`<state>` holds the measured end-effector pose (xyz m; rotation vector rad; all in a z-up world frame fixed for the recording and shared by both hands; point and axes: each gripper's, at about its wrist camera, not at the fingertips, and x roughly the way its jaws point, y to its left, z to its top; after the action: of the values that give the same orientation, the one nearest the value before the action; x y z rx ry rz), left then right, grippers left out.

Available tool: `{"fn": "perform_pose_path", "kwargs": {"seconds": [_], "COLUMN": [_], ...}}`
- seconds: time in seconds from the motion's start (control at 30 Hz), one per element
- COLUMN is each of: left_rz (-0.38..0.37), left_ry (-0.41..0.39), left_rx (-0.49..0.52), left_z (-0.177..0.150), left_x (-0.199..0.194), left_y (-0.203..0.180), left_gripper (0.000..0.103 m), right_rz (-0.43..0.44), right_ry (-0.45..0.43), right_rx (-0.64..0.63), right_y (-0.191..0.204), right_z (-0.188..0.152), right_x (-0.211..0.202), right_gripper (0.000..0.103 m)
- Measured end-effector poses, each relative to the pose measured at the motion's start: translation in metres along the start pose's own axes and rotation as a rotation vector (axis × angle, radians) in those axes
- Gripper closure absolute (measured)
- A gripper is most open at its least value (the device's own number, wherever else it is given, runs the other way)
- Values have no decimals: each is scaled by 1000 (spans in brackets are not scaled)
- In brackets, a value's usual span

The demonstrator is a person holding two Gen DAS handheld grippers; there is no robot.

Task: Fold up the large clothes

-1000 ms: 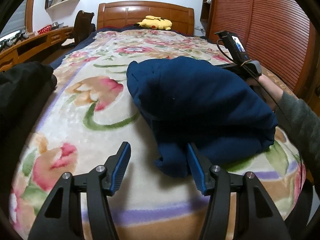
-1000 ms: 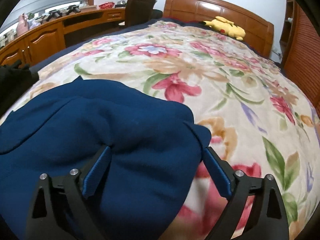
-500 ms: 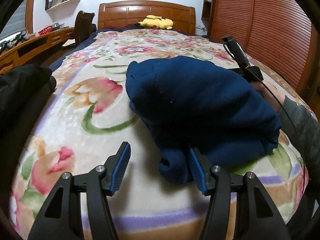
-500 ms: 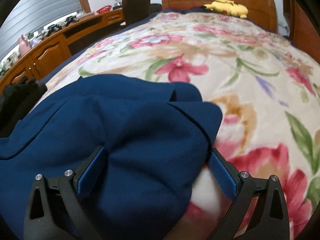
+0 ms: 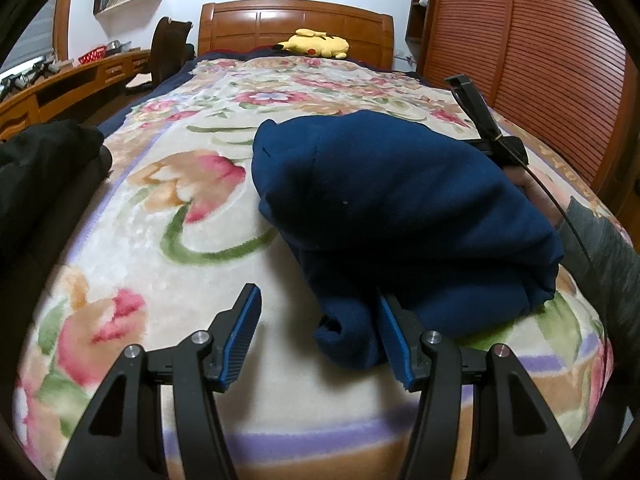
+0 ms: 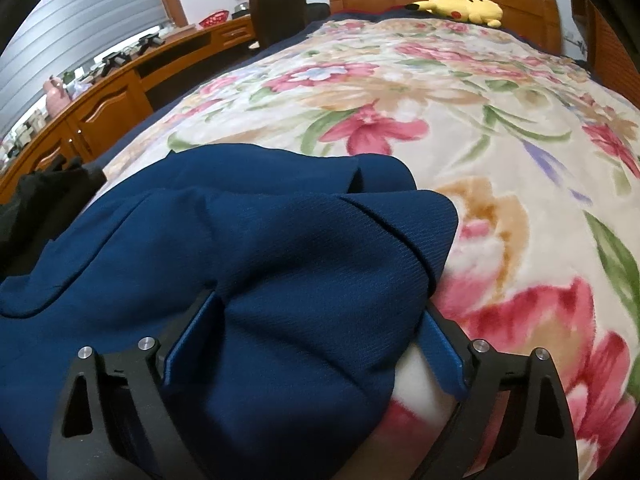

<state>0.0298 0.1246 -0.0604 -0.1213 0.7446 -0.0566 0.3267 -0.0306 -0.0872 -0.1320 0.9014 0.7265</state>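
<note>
Left wrist view: the garment [image 5: 400, 208], a thick navy knit, lies bundled in a rounded, folded heap on the floral blanket [image 5: 168, 240], toward the foot of the bed and far from the headboard [image 5: 294, 26]. Its top is smooth and domed; a rolled end of cloth sticks out at the near edge. The left gripper [image 5: 320, 336] stands about half open. That rolled end sits between its jaws and lies against the right pad, while the left pad is clear of it over bare blanket, so nothing is clamped. Beyond the garment, part of the right gripper [image 5: 486, 120] and a grey sleeve [image 5: 600, 248] show.

Right wrist view: the garment [image 6: 240, 248] fills the near left, its ribbed weave and layered folds plain, with one seam running across a flap. The right gripper [image 6: 320, 340] is spread wide and its jaws have just been closing a little; a hump of cloth bulges between them and touches both pads. A yellow plush [image 6: 464, 6] lies by the headboard.
</note>
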Motion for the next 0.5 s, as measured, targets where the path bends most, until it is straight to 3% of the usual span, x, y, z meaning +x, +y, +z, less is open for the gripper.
{"fn": "perform_pose_path", "kwargs": {"seconds": [0.1,0.23,0.3,0.4,0.47,0.5], "left_rz": [-1,3,-6,-46,-55,-62], "left_ry": [-3,-3,0,4,8,13], "left_rx": [2,19,18,28,49,61], "left_z": [0,0,-1,-1,-3,-3], "left_x": [0,0,0,1,1,1], "left_y": [-1,-3,-2,-3,-7,-10], "left_gripper": [46,46,47,63,77,79], "right_rz": [12,70,76,85,99,104], "right_ry": [0,0,4,-2,-21,-35], "right_rx": [5,7,9,1,-8,-18], "right_y": [0,2,4,8,10,13], "right_z": [0,-2,-2,-3,-3,-3], "right_x": [0,-2,-3,-6,-11,-14], "right_gripper": [12,33,38,49,64,68]}}
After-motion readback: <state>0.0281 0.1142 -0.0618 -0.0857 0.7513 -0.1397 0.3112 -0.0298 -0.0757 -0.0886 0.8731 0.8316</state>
